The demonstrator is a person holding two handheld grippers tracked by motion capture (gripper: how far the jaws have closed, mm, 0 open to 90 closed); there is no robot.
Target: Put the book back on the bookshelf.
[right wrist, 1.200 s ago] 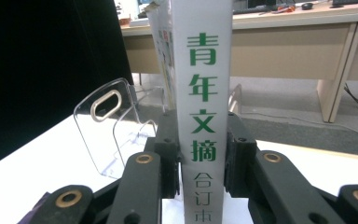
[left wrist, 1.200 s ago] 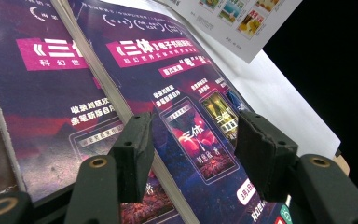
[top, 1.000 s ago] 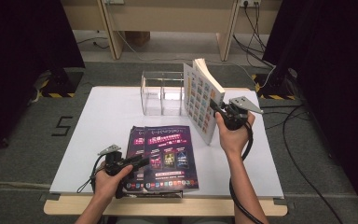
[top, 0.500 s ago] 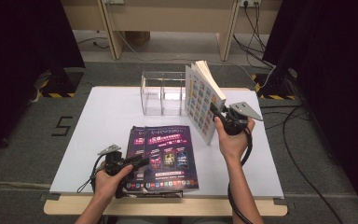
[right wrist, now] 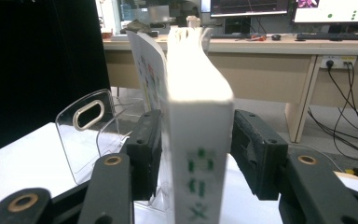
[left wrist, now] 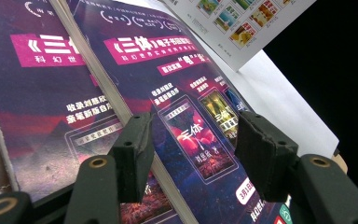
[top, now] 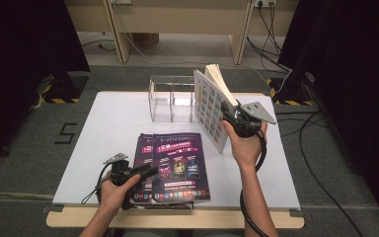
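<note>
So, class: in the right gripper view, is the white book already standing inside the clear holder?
No: the white book is clamped between the right tool's jaws, with the clear holder beside and behind it.

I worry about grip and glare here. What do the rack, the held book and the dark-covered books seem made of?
Rack: clear rigid plastic, probably acrylic; you see through it. Held book: paper pages, white matte-looking card cover, clamped in the right gripper. Dark-covered books: paper with glossy printed covers, showing sheen.

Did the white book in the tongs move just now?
Yes, a little. The white book held by the right tongs has shifted left, closer to the clear plastic rack, which stays put on the table.
</note>
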